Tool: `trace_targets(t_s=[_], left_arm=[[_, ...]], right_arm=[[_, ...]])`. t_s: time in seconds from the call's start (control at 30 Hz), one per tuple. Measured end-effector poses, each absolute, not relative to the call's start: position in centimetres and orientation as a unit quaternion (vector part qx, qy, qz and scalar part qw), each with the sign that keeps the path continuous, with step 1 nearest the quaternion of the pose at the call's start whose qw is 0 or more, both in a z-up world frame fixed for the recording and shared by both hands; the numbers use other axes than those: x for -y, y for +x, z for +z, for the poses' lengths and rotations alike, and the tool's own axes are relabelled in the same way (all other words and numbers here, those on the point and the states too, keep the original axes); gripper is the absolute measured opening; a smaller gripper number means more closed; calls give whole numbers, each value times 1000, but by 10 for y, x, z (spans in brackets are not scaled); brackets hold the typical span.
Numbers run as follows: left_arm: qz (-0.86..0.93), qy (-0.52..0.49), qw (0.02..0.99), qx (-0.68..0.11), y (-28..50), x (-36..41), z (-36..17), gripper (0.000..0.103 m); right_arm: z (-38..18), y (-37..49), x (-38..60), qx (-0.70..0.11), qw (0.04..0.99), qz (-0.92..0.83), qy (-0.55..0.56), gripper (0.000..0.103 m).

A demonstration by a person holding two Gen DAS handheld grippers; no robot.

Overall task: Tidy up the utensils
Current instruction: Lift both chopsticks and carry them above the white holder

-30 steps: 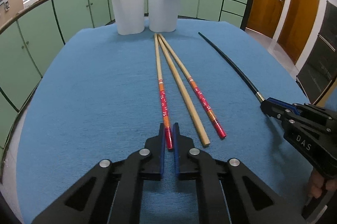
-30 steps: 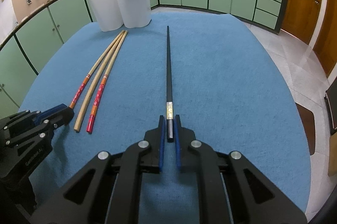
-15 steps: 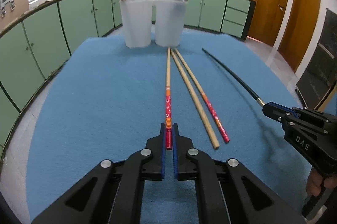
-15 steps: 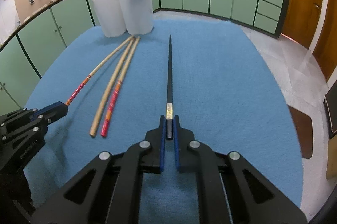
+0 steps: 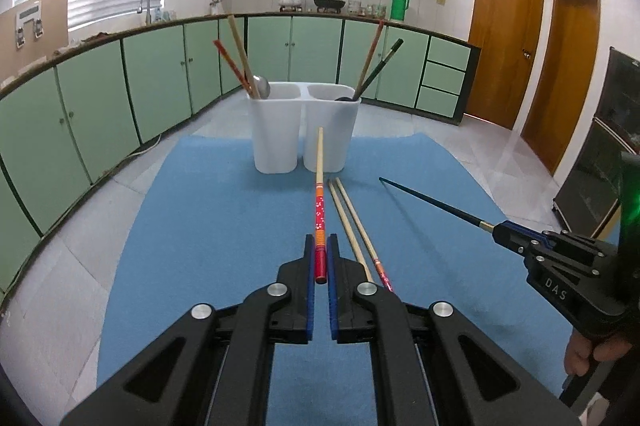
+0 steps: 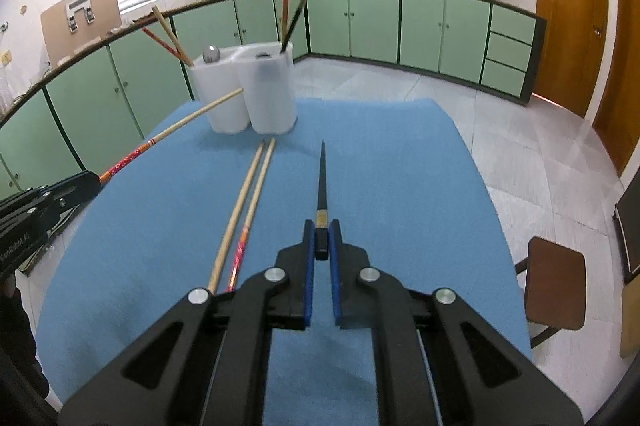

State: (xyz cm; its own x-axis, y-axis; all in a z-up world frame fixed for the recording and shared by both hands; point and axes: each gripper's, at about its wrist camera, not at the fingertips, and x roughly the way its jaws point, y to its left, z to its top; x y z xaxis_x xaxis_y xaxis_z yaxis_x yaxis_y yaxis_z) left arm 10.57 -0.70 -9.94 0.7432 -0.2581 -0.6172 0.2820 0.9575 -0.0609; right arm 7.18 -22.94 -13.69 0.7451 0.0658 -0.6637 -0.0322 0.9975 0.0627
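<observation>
My left gripper [image 5: 320, 246] is shut on the red end of a red-handled chopstick [image 5: 319, 186], lifted off the blue cloth and pointing at the white two-compartment holder [image 5: 304, 130]. My right gripper [image 6: 322, 230] is shut on the thick end of a black chopstick [image 6: 321, 174], also raised above the cloth. The left gripper [image 6: 86, 182] and its red-handled chopstick [image 6: 180, 124] show at the left of the right wrist view; the right gripper [image 5: 498, 230] shows at the right of the left wrist view. A plain wooden chopstick [image 5: 348, 226] and a second red-handled one [image 5: 362, 232] lie side by side on the cloth.
The holder's left compartment has chopsticks and a spoon [image 5: 262, 86]; its right has a red and a black chopstick [image 5: 376, 66]. The blue cloth [image 5: 208, 226] covers the table. Green cabinets [image 5: 100, 106] ring the room; a brown stool [image 6: 554, 282] stands at the right.
Both grippers have risen with their chopsticks, which now hang clear of the cloth. The views have tipped up, showing more of the kitchen. The two other chopsticks stayed put.
</observation>
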Motion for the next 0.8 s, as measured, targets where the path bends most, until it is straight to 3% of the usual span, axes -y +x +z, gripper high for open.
trace_targets(t_s=[0.43,0.5,0.57,0.6,0.8], left_arm=[[-133,-1,894,-428,134,-5,-196,7],[-136,-11,891,-432,131,-9,-200,13],[-137,-14,893,-429,126,-12,-199,36],[-135,-14,893,-429,123,-8,-198,38],[-131,-13,894,-429,119,-13,-200,30]], right_arm=[[-202,77,224,-425,905,18,18,6],[-207,77,225,-430,903,18,20,6],[-211,77,226,-433,901,18,22,6],[-211,77,226,-433,901,18,23,6],[-212,80,225,-432,901,23,30,6]])
